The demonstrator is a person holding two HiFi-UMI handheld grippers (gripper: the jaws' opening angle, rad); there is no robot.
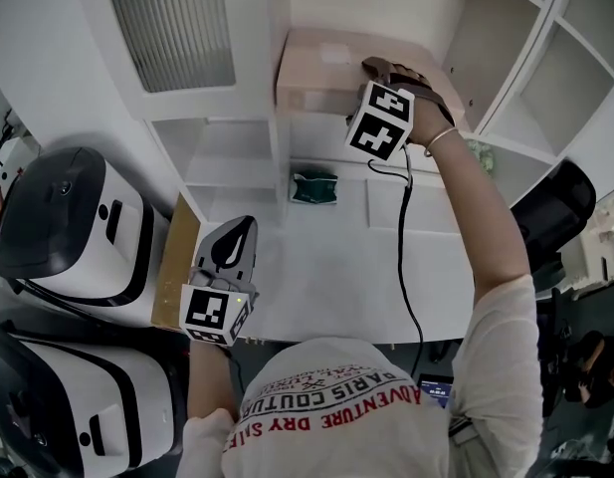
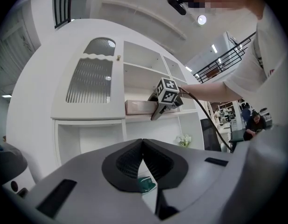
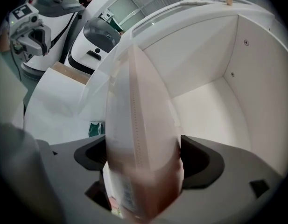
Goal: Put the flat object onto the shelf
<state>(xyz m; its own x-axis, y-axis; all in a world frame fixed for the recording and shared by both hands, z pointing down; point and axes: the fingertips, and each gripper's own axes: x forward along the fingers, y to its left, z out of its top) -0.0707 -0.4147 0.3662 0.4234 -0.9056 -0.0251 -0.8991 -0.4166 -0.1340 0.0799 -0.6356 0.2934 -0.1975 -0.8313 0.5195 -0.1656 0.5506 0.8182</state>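
Shelving: white shelf unit [image 1: 217, 105] fills the wall.
Flat pinkish cardboard box [image 1: 311, 68]: lying on an upper shelf.
Right gripper [image 3: 144, 155]: jaws wide, box between them.
Left gripper [image 2: 143, 160]: closed, empty.

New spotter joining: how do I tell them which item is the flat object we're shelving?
Start at the white shelf unit with the ribbed glass door. On the open shelf just right of that door lies the flat pale pinkish-brown cardboard box, between the jaws of the right tool. The brown board and small green object sit lower, at the counter.
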